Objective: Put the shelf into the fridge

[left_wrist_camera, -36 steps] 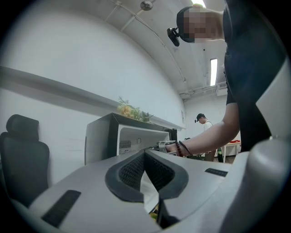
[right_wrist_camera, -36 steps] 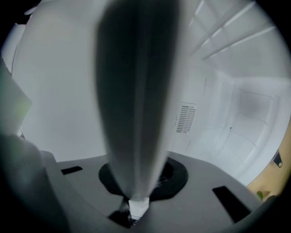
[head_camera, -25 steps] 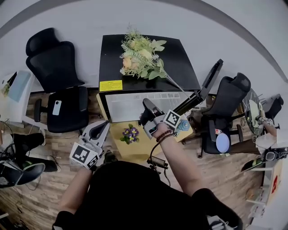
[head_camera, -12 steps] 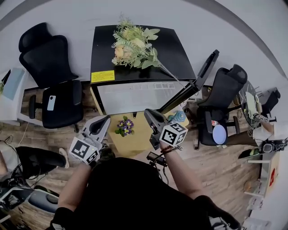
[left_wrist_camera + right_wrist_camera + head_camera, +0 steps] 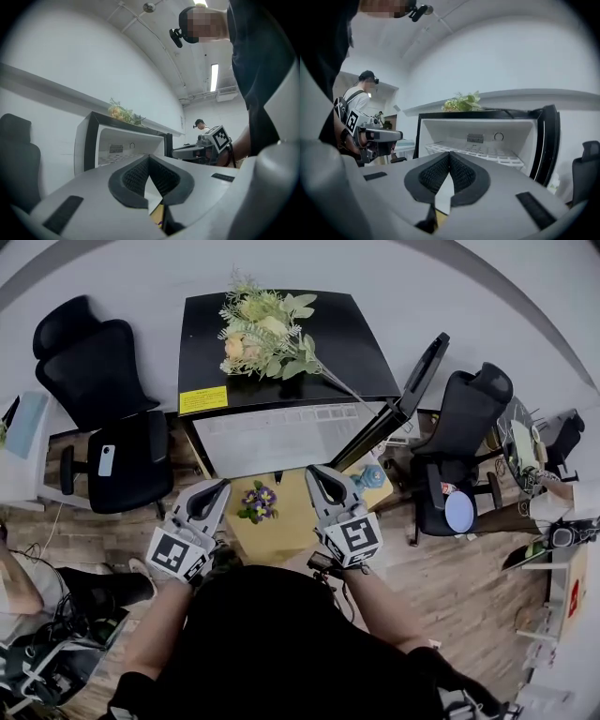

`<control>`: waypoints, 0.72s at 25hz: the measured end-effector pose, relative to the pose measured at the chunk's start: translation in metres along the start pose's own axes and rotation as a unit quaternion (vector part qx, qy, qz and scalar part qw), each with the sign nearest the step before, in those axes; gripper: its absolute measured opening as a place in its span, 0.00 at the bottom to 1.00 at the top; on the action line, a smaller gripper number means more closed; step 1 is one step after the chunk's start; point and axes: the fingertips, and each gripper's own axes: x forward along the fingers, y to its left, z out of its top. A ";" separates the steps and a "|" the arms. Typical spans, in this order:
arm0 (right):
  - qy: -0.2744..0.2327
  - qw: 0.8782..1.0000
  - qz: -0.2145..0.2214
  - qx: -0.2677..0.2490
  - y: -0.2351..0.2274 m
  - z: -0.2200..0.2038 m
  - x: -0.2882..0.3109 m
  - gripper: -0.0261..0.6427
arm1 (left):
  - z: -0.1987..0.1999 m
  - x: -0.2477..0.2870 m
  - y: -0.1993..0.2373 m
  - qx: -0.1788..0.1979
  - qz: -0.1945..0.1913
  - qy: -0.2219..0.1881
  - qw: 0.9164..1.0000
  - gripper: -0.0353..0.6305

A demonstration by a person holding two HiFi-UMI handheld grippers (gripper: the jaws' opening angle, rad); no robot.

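Note:
The black fridge (image 5: pixel 281 343) stands in front of me with its door (image 5: pixel 405 399) swung open to the right. A white wire shelf (image 5: pixel 281 432) lies flat inside it, also in the right gripper view as shelf (image 5: pixel 474 151) and in the left gripper view as shelf (image 5: pixel 115 158). My left gripper (image 5: pixel 211 491) and right gripper (image 5: pixel 322 474) hover side by side over the yellow table (image 5: pixel 281 526), short of the fridge opening. The left gripper (image 5: pixel 149 159) has its jaws together with nothing between them. So does the right gripper (image 5: pixel 449 157).
A bouquet (image 5: pixel 267 334) lies on the fridge top. The yellow table carries a pot of purple flowers (image 5: pixel 258 502) and a blue object (image 5: pixel 372 476). Black office chairs stand at left (image 5: pixel 103 418) and right (image 5: pixel 459 446). Another person (image 5: pixel 356 110) holds grippers in the background.
My right gripper has pulled back from the fridge opening toward me and now sits level with the left gripper. The left gripper has barely moved.

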 end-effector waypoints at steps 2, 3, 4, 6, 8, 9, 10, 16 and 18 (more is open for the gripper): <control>-0.010 1.000 -0.004 -0.020 -0.001 0.006 -0.002 0.06 | 0.002 0.002 0.001 0.001 0.001 -0.002 1.000 0.08; -0.010 1.000 -0.008 -0.022 -0.003 0.007 -0.002 0.06 | 0.002 0.003 0.002 0.001 0.000 -0.003 1.000 0.08; -0.006 1.000 -0.014 -0.020 -0.006 0.006 -0.002 0.06 | 0.003 0.005 0.002 0.001 -0.001 -0.003 1.000 0.08; 0.009 1.000 -0.024 -0.010 -0.012 0.002 -0.002 0.06 | 0.004 0.008 0.004 -0.001 -0.002 -0.004 1.000 0.08; 0.014 0.999 -0.031 -0.007 -0.017 0.000 -0.003 0.06 | 0.005 0.010 0.004 -0.001 -0.003 -0.006 1.000 0.08; 0.014 0.999 -0.034 -0.008 -0.018 0.000 -0.004 0.06 | 0.006 0.011 0.004 -0.001 -0.003 -0.007 1.000 0.08; 0.012 0.999 -0.037 -0.009 -0.020 0.001 -0.004 0.06 | 0.007 0.011 0.005 0.000 -0.004 -0.009 1.000 0.08; 0.008 0.999 -0.032 -0.028 -0.021 0.004 -0.004 0.06 | 0.006 0.012 0.007 0.002 -0.005 -0.004 1.000 0.08; 0.008 0.999 -0.029 -0.033 -0.021 0.005 -0.003 0.06 | 0.005 0.011 0.008 0.002 -0.003 -0.004 1.000 0.08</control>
